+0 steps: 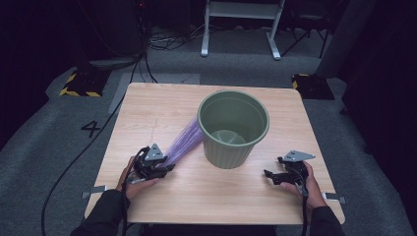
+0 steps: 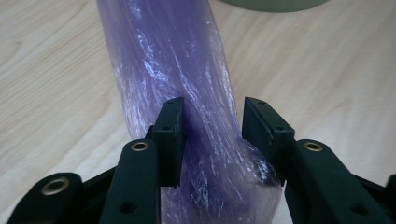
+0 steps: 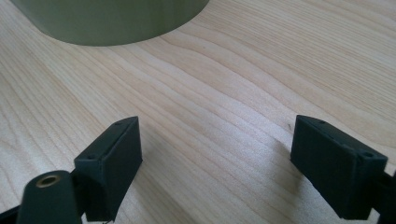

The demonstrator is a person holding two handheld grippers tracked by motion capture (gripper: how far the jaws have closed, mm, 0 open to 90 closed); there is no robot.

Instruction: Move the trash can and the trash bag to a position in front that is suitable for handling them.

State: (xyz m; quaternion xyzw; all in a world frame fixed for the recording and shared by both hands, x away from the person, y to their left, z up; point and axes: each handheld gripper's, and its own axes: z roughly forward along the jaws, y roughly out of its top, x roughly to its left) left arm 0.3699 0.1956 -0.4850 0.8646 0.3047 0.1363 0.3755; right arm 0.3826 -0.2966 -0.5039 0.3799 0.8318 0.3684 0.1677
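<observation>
The left tool stands partly open around a stretched purple plastic bag; the film touches one jaw and lies loose at the other, so nothing is pinched. The bag runs from there to the rim of a green bin at the middle of the wooden bench. The right tool gapes wide and empty just above the bench, near the bin; grey carpet and cables lie around, the room behind dark.

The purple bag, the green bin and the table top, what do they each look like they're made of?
Purple bag: thin plastic film, it seems; translucent, crinkled, with glossy highlights.
Green bin: probably moulded plastic; matt, even olive colour, fine ribs down the wall.
Table top: pale wood grain, smooth with a slight sheen; solid wood or laminate, I cannot tell.
</observation>
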